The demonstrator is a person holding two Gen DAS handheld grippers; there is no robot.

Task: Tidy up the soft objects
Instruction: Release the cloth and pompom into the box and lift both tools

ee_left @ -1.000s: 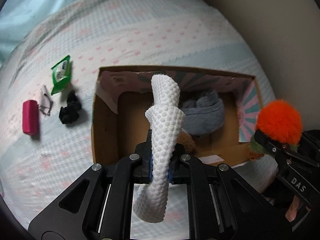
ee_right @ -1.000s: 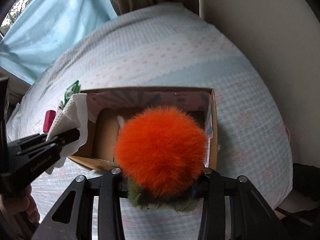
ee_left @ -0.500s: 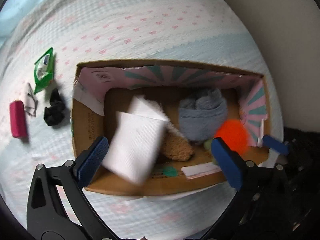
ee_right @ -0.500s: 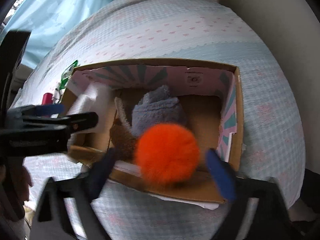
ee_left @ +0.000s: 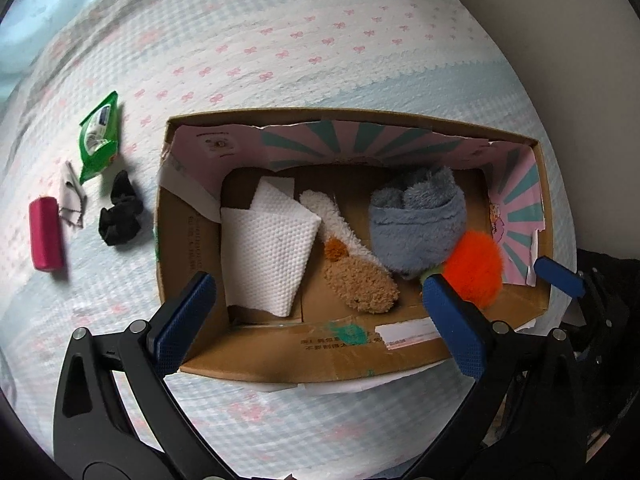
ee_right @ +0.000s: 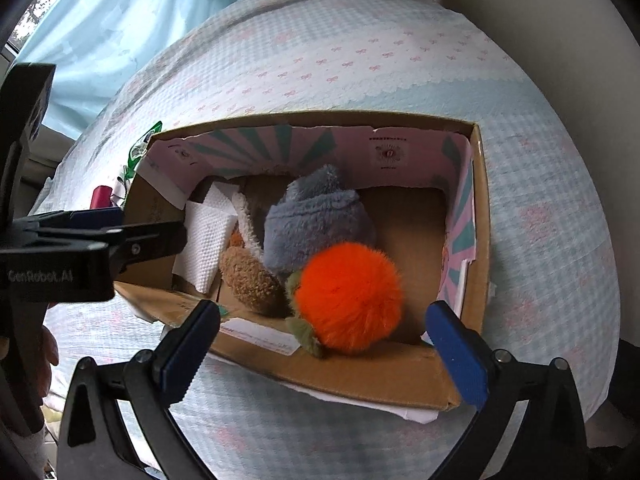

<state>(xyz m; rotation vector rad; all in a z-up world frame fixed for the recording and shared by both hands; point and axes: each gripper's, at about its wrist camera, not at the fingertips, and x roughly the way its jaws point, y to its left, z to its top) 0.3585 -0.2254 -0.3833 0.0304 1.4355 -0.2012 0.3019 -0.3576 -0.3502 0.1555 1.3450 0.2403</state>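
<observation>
I see my left hand-held gripper [ee_left: 320, 312] spread wide and empty above the cardboard box [ee_left: 280, 356]; my right hand-held gripper [ee_right: 324, 340] is likewise spread, holding nothing. Inside the box, the dimpled white cloth [ee_left: 268, 248] lies folded flat at the left, its long axis running up the frame. Beside it sit a nubbly tan plush [ee_left: 360, 284], a fleecy grey-blue bundle [ee_left: 416, 224] and a fluffy orange pom-pom [ee_right: 348, 296], round, touching the bundle. The box rests on a bed [ee_left: 320, 40] with a waffle-textured, bow-printed cover; pale blue curtain [ee_right: 120, 20] at upper left.
</observation>
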